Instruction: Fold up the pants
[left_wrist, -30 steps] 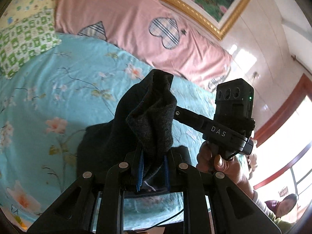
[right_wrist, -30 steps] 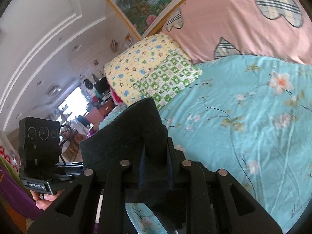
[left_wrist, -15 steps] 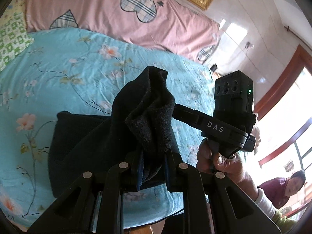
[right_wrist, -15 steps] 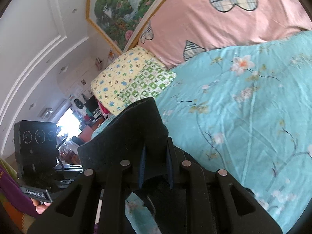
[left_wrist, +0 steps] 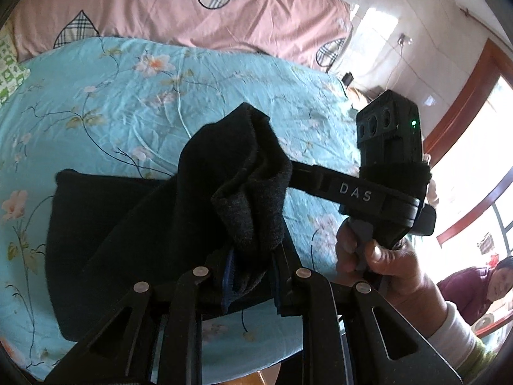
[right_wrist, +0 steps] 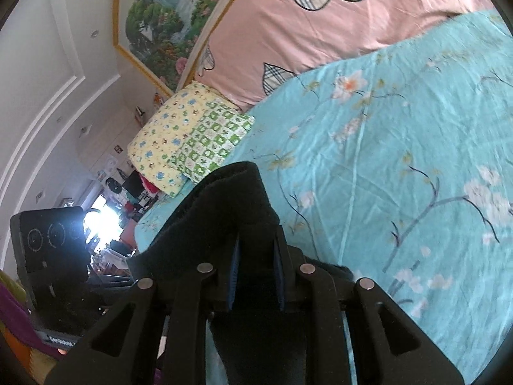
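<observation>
One pants (left_wrist: 105,224), two tongs (left_wrist: 251,276) (right_wrist: 255,269), two pillows (right_wrist: 189,141) (right_wrist: 288,32).

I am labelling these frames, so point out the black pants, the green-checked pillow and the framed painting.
black pants (left_wrist: 105,224), left wrist view, on the flat part lying on the bed.
green-checked pillow (right_wrist: 211,141), right wrist view, on its green checked half.
framed painting (right_wrist: 160,22), right wrist view, on the painted greenery.

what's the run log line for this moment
step: fold pants | left gripper: shut on pants | right gripper: shut on pants | pants: held edge lifted, rest on bed sheet
</observation>
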